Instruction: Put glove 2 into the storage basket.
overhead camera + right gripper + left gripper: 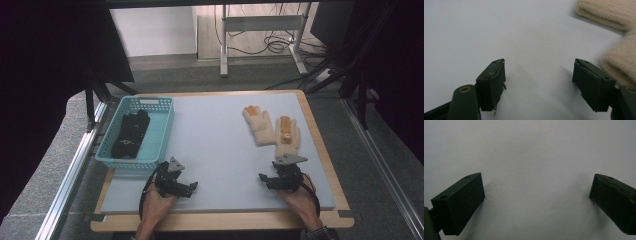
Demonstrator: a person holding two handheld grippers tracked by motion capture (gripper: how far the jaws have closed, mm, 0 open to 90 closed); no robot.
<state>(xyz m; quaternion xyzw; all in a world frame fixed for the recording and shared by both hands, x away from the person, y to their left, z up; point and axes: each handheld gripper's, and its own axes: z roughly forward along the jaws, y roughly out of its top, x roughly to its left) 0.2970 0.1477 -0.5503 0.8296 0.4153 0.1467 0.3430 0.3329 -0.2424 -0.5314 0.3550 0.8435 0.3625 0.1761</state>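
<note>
While both tools rest low at the near edge of the counter (220, 145), the right tool (539, 82) has its jaws standing well apart with nothing between them, just short of the nearer cream glove (287, 136), whose long axis runs away from the person, cuff nearest the tool, fingers pointing to the far edge. Just beside it lies a second cream glove (258, 123), tilted, fingers pointing far and slightly left. At the near left, the left tool (536, 202), jaws wide apart over bare counter, sits close to a blue basket (163, 131) holding dark gloves (131, 133)

Two cream knitted gloves (271, 131) with orange fingertip patches lie flat, side by side and touching, fingers pointing away, on the grey table's far right side, cuffs toward the near edge.
</note>
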